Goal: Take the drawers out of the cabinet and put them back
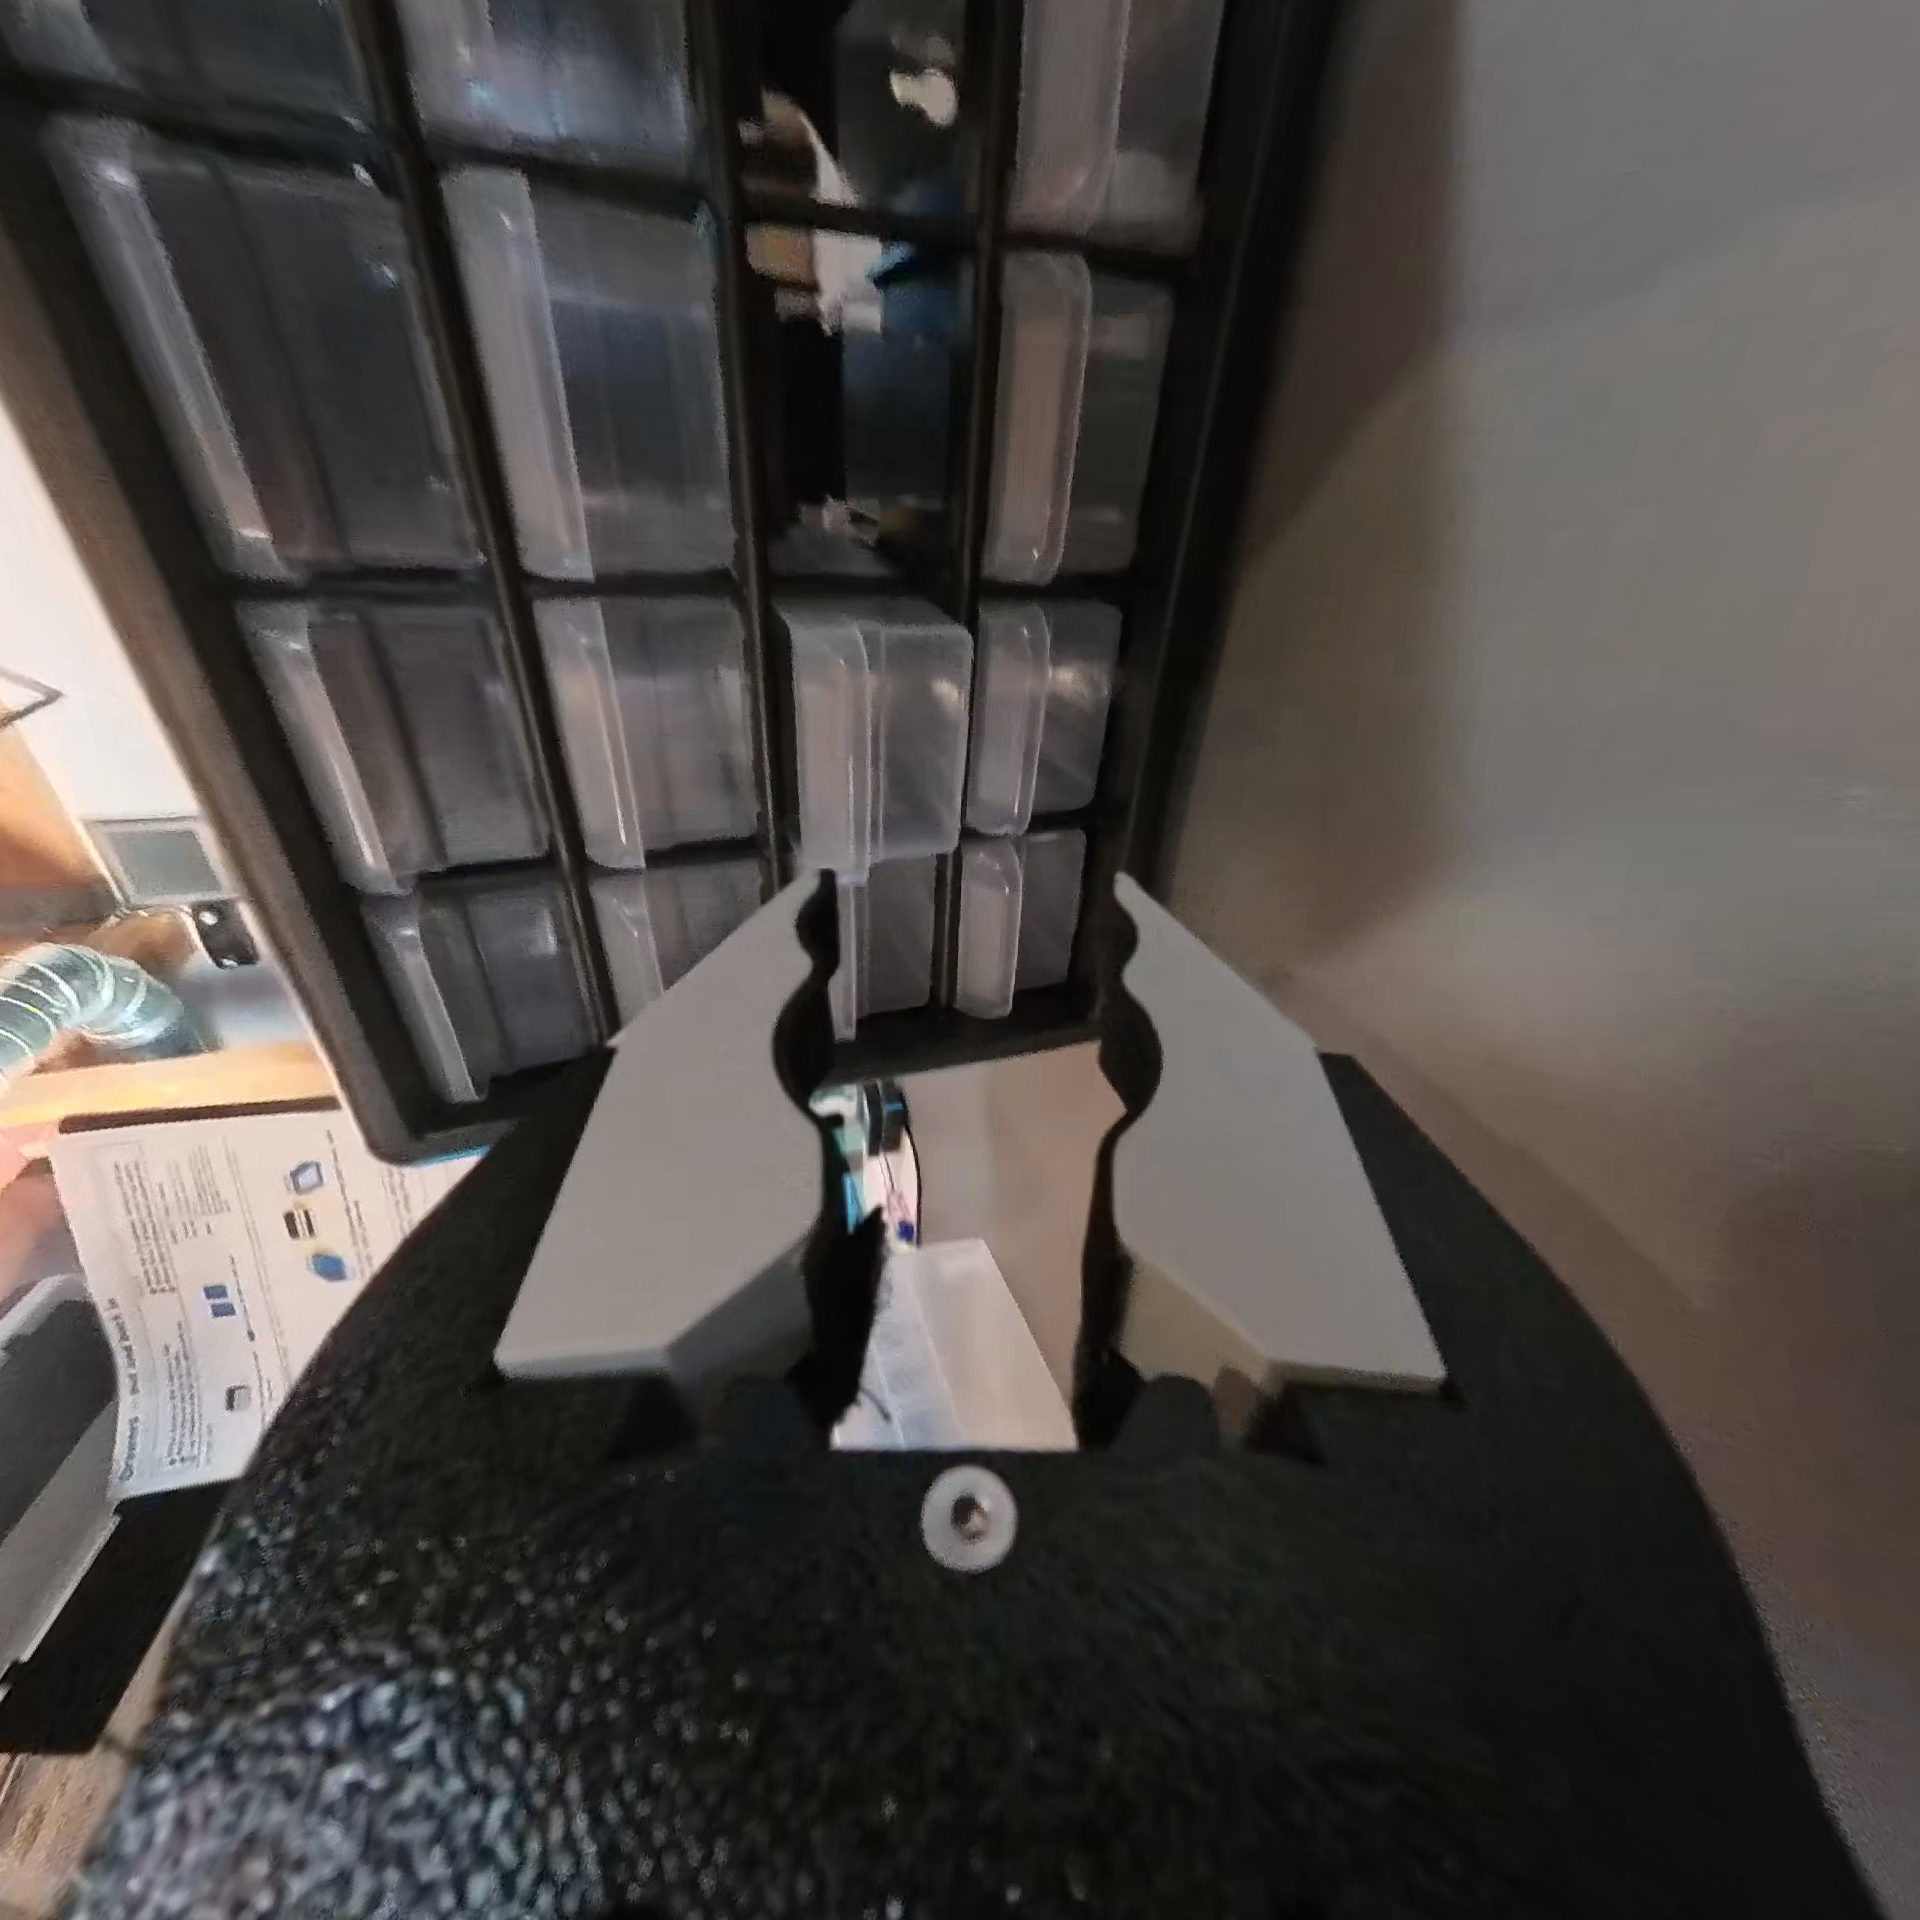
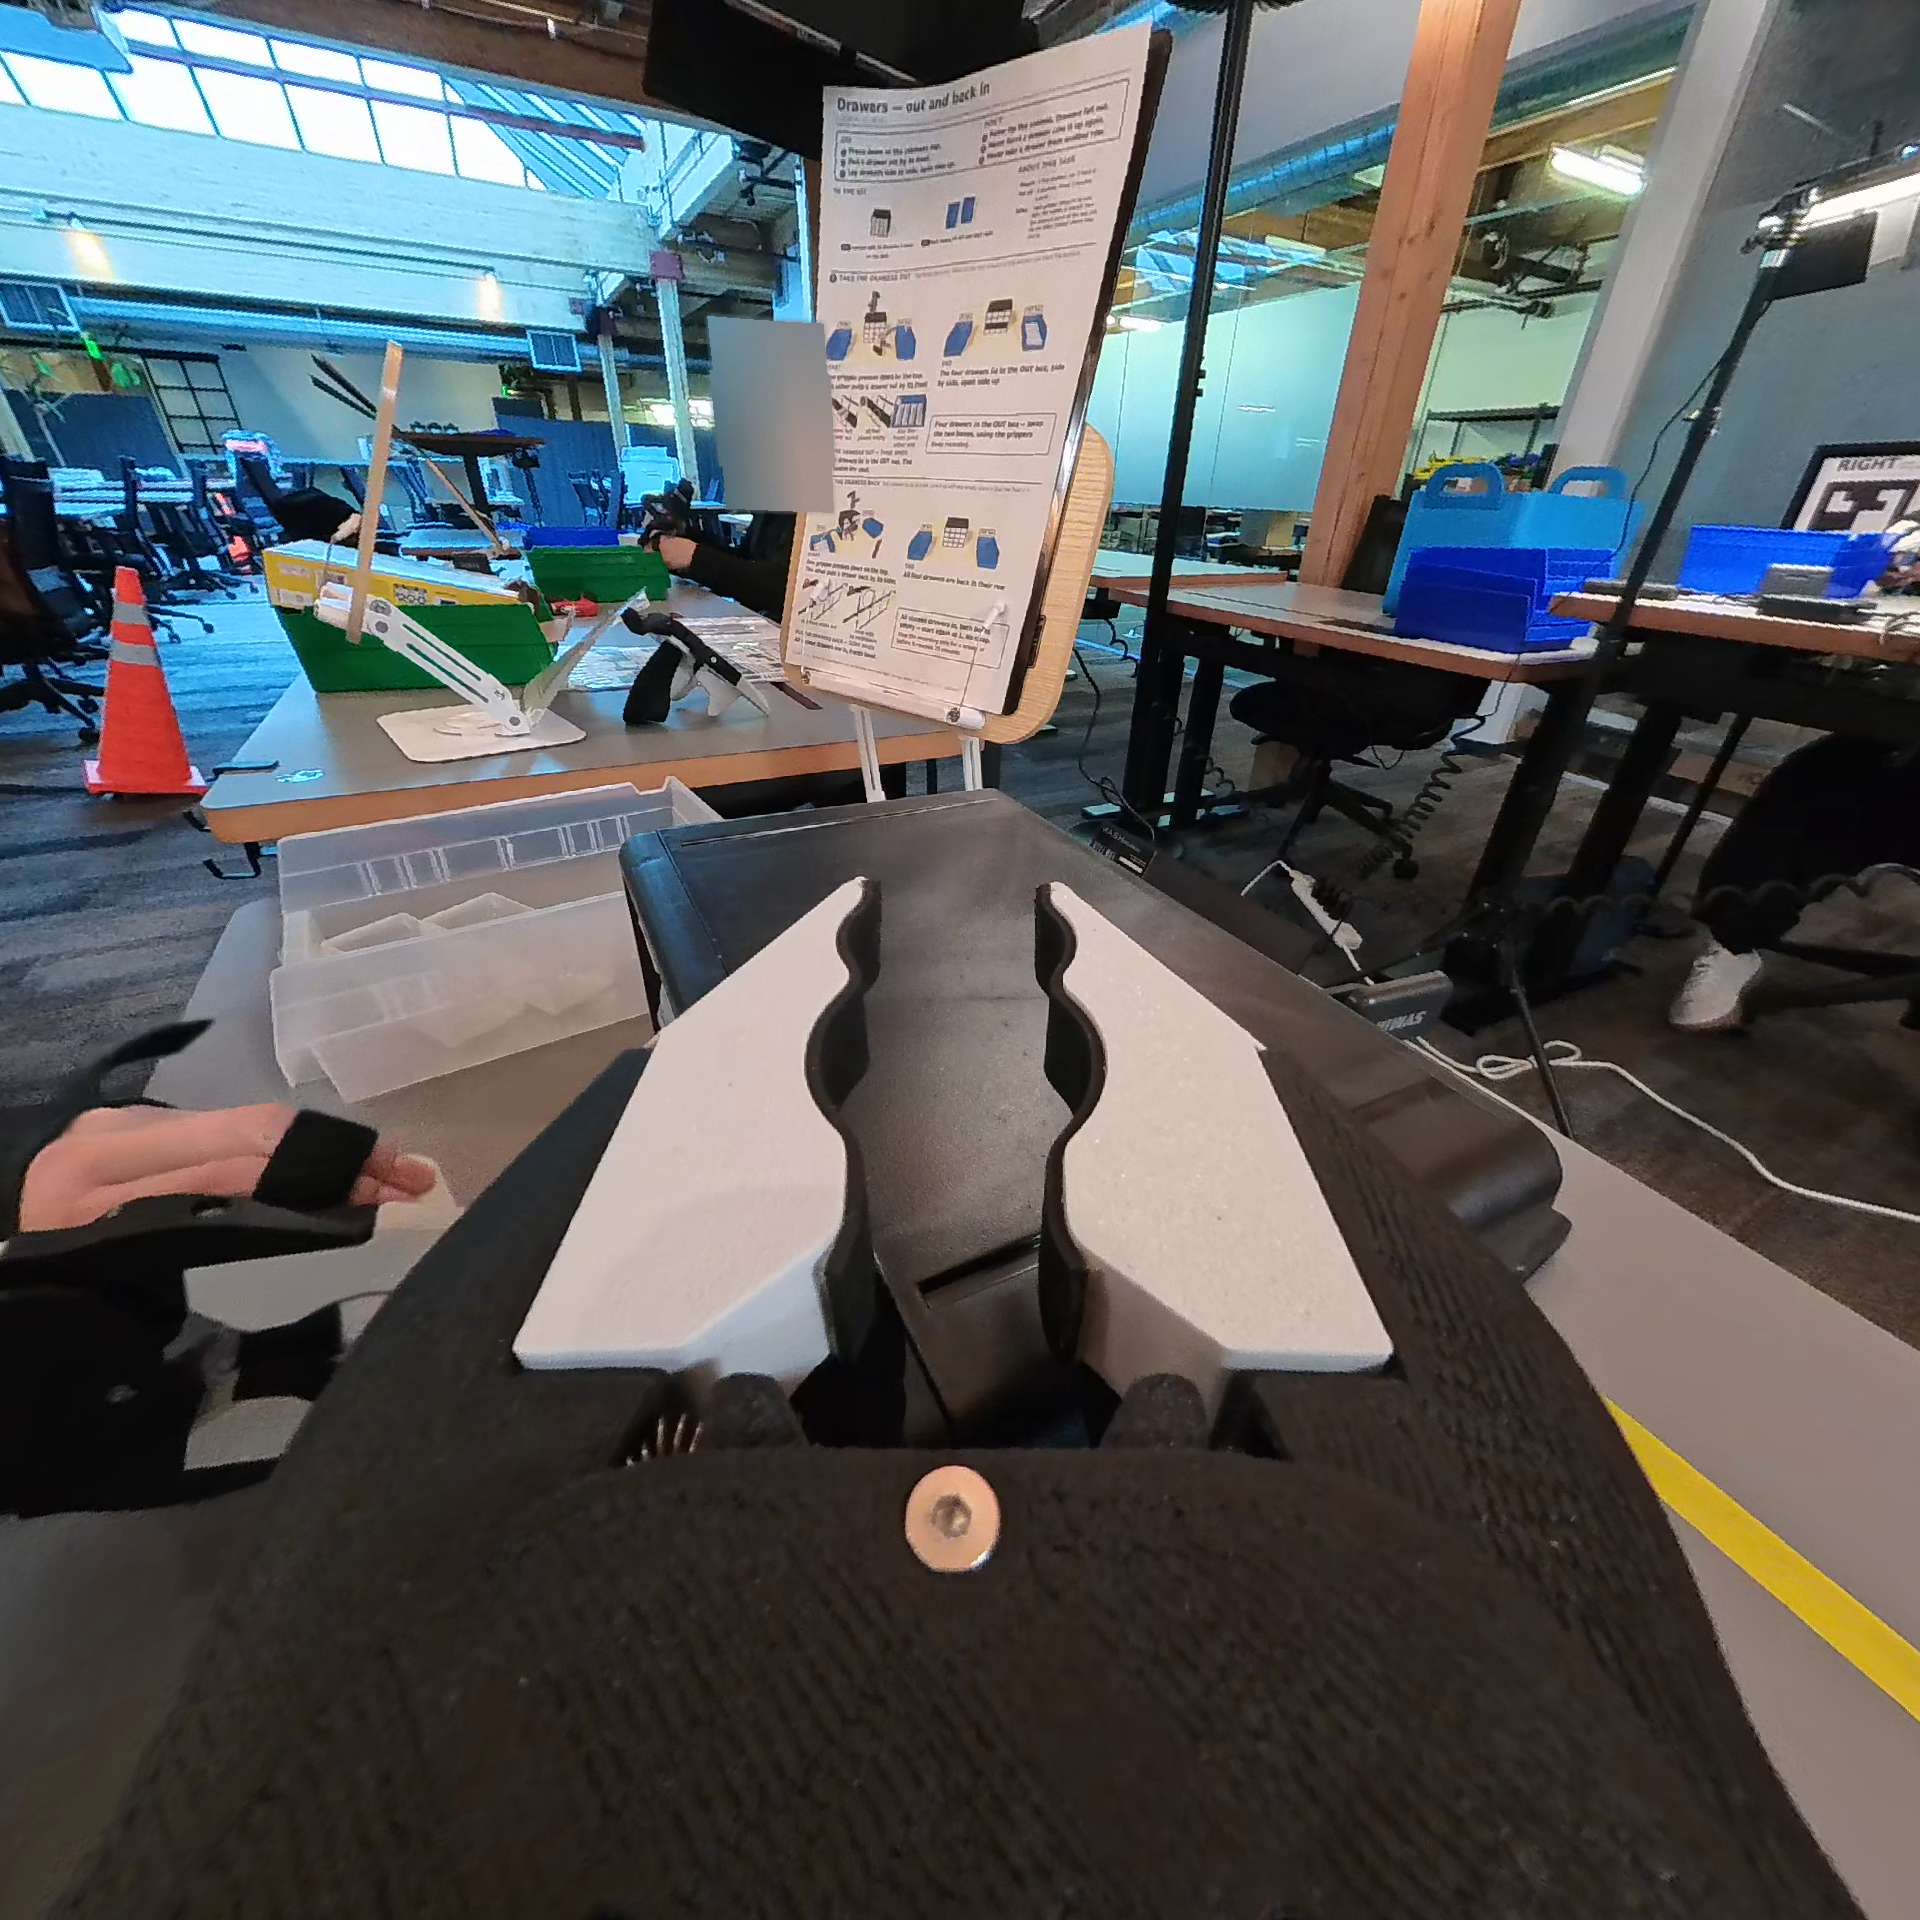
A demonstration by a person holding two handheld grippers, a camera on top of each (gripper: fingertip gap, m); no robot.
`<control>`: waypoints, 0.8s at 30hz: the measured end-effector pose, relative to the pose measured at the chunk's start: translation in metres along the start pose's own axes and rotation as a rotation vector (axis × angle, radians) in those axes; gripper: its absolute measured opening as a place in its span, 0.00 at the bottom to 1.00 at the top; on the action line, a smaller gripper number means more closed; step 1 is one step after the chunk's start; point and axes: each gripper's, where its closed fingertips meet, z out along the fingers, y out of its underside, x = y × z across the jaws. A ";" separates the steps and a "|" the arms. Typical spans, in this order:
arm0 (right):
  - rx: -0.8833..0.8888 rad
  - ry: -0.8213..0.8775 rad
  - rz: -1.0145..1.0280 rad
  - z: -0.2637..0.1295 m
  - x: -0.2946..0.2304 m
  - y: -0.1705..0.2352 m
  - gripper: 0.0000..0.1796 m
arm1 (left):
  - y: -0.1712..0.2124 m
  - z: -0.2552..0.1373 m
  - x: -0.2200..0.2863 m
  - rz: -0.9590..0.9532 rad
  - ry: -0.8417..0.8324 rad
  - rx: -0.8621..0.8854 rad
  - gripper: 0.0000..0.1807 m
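Across the upper half of the left wrist view stands the cabinet [image 1: 665,582] — one clear drawer [image 1: 883,727] juts out just above the left gripper [image 1: 971,914], jaws wide and empty. Right gripper [image 2: 956,904] sits over the cabinet top at frame centre, jaws parted, holding nothing.

The right gripper [image 2: 956,914] hangs over the top of the cabinet [image 2: 810,883], which stands on the table [image 2: 1714,1278]. At ten o'clock, just beside the cabinet, sits a tray [image 2: 457,997] with small drawers [image 2: 457,920] in it. At twelve o'clock, behind the cabinet, an instruction sheet [image 2: 966,395] stands upright. At nine o'clock a hand [image 2: 197,1164] holds the other tool. In the left wrist view, the left gripper [image 1: 971,914] faces the cabinet's drawer grid, one drawer [image 1: 873,727] at twelve o'clock sticking out past its neighbours.
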 end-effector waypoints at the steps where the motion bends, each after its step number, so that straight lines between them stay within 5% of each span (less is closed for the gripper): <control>1: 0.001 0.000 0.002 0.000 0.000 0.000 0.16 | -0.004 0.000 -0.001 -0.004 -0.018 0.030 0.25; 18: 0.003 0.006 0.009 0.001 0.002 0.000 0.16 | -0.011 0.042 -0.005 -0.058 0.061 -0.015 0.34; 24: 0.002 0.010 0.007 0.002 0.002 0.000 0.16 | -0.008 0.029 -0.004 -0.063 0.062 0.016 0.37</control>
